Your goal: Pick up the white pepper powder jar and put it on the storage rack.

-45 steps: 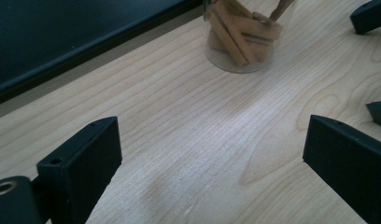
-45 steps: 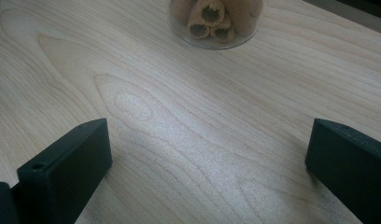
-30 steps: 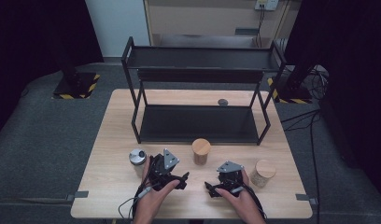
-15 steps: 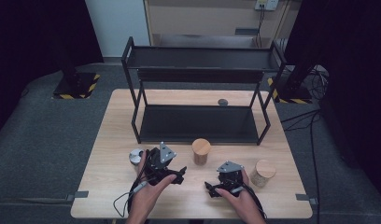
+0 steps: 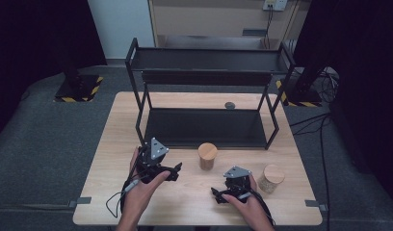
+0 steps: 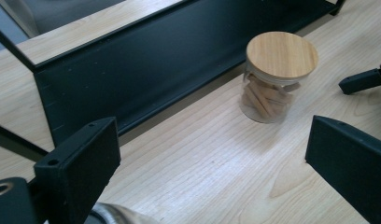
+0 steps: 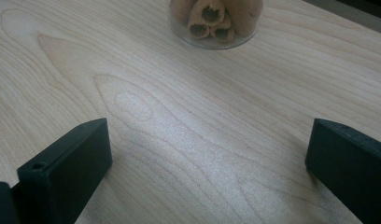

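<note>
So both grippers sit on the near half of the wooden table (image 5: 112, 139) with jaws spread wide and nothing between them. From the left gripper (image 5: 173, 171) the nearest jar (image 5: 207, 155), glass with a bamboo lid and brown sticks inside, sits at about 2 o'clock, near but apart; in the left gripper view it's at 1 o'clock, just in front of the black shelf rack (image 5: 204, 126). The right gripper (image 5: 216, 195) points left, with a second lidded jar (image 5: 272, 177) well behind it, around 2 o'clock from that hand. A bit of a metal-topped jar (image 6: 115, 215) peeks in by the left jaw at 7 o'clock.
</note>
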